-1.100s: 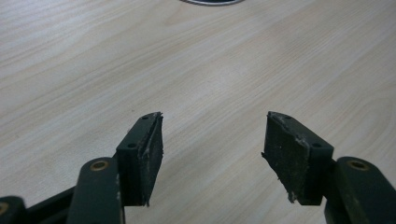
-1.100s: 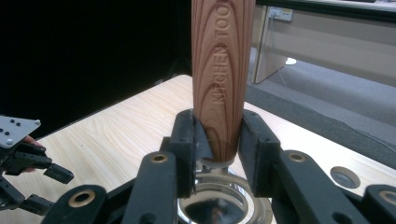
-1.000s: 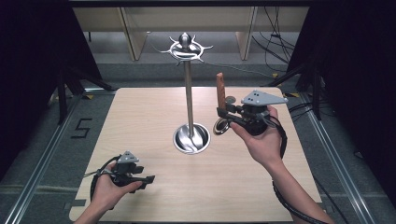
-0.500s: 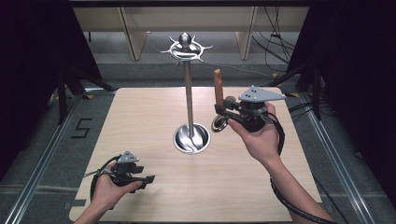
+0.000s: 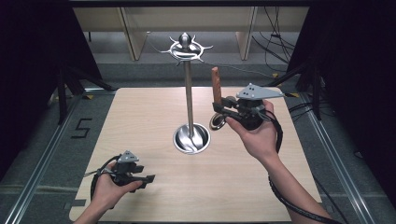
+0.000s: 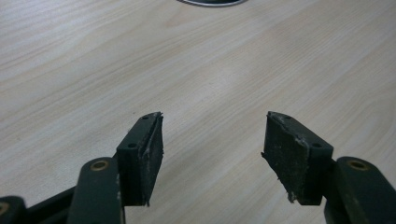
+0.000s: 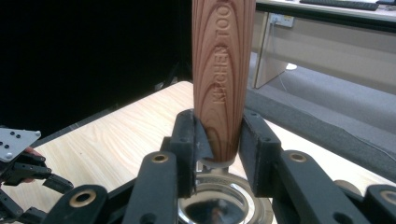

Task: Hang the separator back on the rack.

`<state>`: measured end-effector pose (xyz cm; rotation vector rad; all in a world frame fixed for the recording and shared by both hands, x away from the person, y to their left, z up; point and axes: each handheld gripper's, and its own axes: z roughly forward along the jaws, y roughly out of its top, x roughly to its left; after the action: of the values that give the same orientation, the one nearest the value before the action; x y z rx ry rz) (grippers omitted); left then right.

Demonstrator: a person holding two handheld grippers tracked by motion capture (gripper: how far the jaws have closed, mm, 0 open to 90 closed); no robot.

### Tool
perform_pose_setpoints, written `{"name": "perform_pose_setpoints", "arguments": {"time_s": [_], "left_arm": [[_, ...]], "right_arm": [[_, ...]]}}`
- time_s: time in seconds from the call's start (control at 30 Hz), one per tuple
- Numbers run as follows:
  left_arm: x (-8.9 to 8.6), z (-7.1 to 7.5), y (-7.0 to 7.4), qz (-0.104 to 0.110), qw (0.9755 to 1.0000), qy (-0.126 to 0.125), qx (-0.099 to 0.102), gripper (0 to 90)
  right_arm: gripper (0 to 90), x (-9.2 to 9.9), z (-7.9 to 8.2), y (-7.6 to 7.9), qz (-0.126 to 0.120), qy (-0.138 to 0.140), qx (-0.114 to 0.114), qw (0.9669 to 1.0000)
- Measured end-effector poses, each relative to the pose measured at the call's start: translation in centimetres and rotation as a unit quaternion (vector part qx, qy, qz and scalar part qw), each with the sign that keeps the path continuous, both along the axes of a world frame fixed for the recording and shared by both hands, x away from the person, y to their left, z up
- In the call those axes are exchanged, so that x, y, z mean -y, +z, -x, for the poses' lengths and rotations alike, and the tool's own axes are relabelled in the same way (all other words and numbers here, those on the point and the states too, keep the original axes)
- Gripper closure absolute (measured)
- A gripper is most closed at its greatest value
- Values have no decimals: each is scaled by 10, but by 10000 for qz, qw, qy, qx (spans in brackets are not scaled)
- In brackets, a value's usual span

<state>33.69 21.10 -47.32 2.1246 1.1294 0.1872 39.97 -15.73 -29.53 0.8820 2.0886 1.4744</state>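
Two jaws of your right gripper (image 5: 219, 108) clamp the ladle (image 5: 215, 88) upright, right of the stand (image 5: 188, 93); raise it level to a hook (image 5: 205, 47), left gripper (image 6: 212, 154) open and idle

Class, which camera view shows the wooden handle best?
The right gripper view: the handle stands close up between the jaws, its grain and stamped lettering readable. The high view shows it small and upright above the right gripper.
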Motion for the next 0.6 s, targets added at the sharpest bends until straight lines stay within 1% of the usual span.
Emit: {"name": "perform_pose_setpoints", "arguments": {"time_s": [0.03, 0.07, 0.1, 0.13, 0.17, 0.2, 0.23, 0.27, 0.37, 0.4, 0.43, 0.47, 0.53, 0.57, 0.6], "left_arm": [[0, 0, 0, 0, 10000, 0, 0, 368], [-2, 0, 1, -145, 9998, 66, 89, 369], [-2, 0, 1, -145, 9998, 66, 89, 368], [0, 0, 0, -18, 10000, 15, 12, 368], [0, 0, 0, -18, 10000, 15, 12, 368], [-1, 0, 1, -89, 9999, 37, 95, 368], [-1, 0, 1, -89, 9999, 37, 95, 368], [-1, 0, 1, -87, 9999, 31, 101, 368], [-2, 0, 1, -36, 10000, 11, 78, 368], [-2, 0, 1, -57, 10000, 23, 56, 368], [-3, 0, 2, -85, 9999, 30, 95, 368], [-3, 0, 2, -104, 9998, 70, 127, 368], [-3, 0, 2, -92, 9999, 21, 88, 368], [-3, 0, 1, -140, 9998, 45, 99, 368], [-2, 0, 1, -72, 9999, 20, 84, 368]], "right_arm": [[696, 0, 0, 0, 7, -9, 9, 10000], [696, 0, -1, 0, 19, 6, 44, 10000], [696, 0, -1, 0, 19, 6, 44, 10000], [695, -1, -1, -1, -18, 37, 53, 10000], [695, -1, -1, -1, -18, 37, 53, 10000], [696, -1, -2, 0, 53, -3, 52, 10000], [696, -1, -2, 0, 53, -3, 52, 10000], [696, -2, -2, 0, -24, 5, 28, 10000], [695, -3, -2, 0, -7, -35, 46, 10000], [696, -3, -3, 0, -3, 11, 111, 9999], [695, -3, -4, 1, 48, -3, 169, 9998], [696, -4, -3, 1, -26, 1, 76, 10000], [696, -4, -3, 3, 44, 6, 123, 9999], [696, -6, -3, 4, 9, 1, 74, 10000], [696, -6, -3, 4, 9, 1, 74, 10000]]}}
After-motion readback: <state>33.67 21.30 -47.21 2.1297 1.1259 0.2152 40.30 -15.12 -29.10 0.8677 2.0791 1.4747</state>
